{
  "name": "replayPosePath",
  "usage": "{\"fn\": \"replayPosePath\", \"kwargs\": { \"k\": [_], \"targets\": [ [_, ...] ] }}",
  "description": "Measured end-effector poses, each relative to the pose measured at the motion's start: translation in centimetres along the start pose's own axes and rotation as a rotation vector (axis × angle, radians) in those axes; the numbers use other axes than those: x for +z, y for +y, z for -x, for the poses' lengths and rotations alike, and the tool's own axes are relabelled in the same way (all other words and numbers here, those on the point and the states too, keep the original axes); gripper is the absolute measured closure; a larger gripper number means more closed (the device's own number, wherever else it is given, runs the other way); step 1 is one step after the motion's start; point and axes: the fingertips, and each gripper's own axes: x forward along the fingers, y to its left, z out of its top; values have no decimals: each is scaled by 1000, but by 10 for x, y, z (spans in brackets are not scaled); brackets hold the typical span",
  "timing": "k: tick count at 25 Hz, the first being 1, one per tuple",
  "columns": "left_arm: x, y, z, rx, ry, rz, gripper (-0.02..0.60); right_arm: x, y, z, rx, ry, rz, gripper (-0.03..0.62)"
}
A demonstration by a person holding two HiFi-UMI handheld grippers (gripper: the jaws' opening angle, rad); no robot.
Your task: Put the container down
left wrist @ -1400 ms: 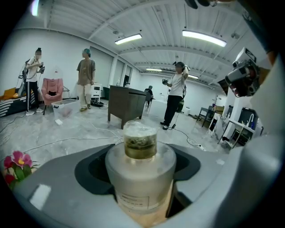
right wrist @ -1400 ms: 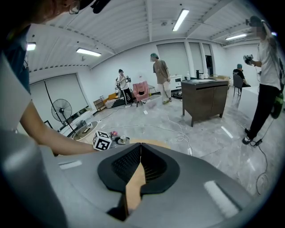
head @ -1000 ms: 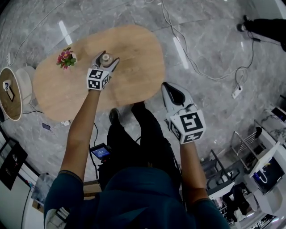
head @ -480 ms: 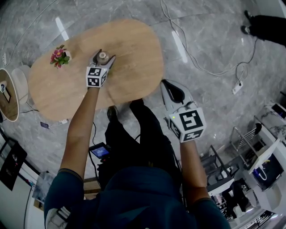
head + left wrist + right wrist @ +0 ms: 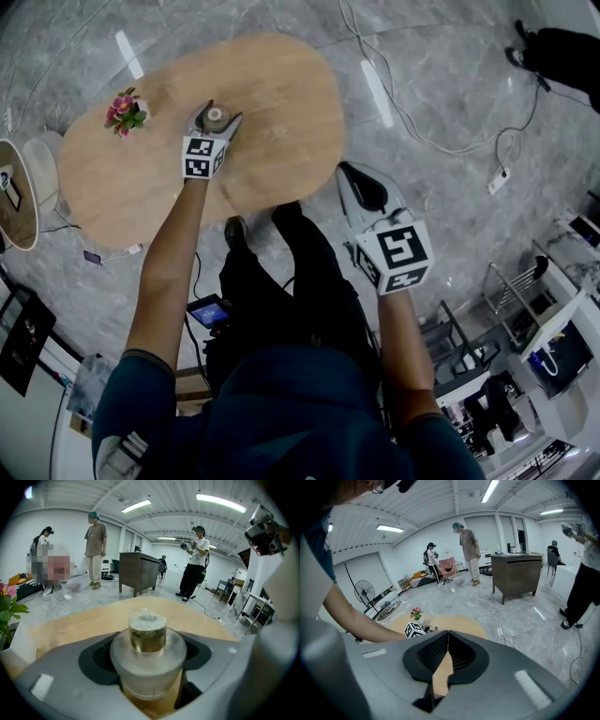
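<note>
Container (image 5: 217, 116), a frosted round jar with a narrower brownish top, sits gripped in the left tool (image 5: 214, 120). The jaws press against its sides, the jar filling the space between them. It is held upright over the far part of the oval wooden surface (image 5: 281, 112). From where I stand I cannot tell whether its base touches the wood or hangs just above it. A small pot of pink flowers (image 5: 124, 111) stands on the same surface, near the jar on the person's left and apart from it.

The right tool (image 5: 354, 186) is clenched, its dark ribbed pads meeting with nothing between them. It is held out over the grey marble floor (image 5: 450, 56), just off the near right edge of the surface and well apart from the jar.

Cables (image 5: 403, 117) trail across the floor beyond the surface. A dark cabinet (image 5: 138, 571) stands further back in the room. One person (image 5: 95, 550) stands beside it, and another (image 5: 194, 562), in black trousers, stands on its other side with hands raised.
</note>
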Motion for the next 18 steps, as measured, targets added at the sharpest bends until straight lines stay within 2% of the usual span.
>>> {"fn": "replayPosePath", "kwargs": {
  "k": [4, 9, 18],
  "targets": [
    [-9, -3, 6, -15, 45, -18, 244, 3, 4, 5, -2, -9, -2, 583],
    [-20, -13, 18, -72, 124, -76, 225, 6, 16, 9, 4, -14, -5, 583],
    [20, -20, 59, -105, 74, -158, 227, 31, 45, 30, 13, -61, 5, 583]
  ]
}}
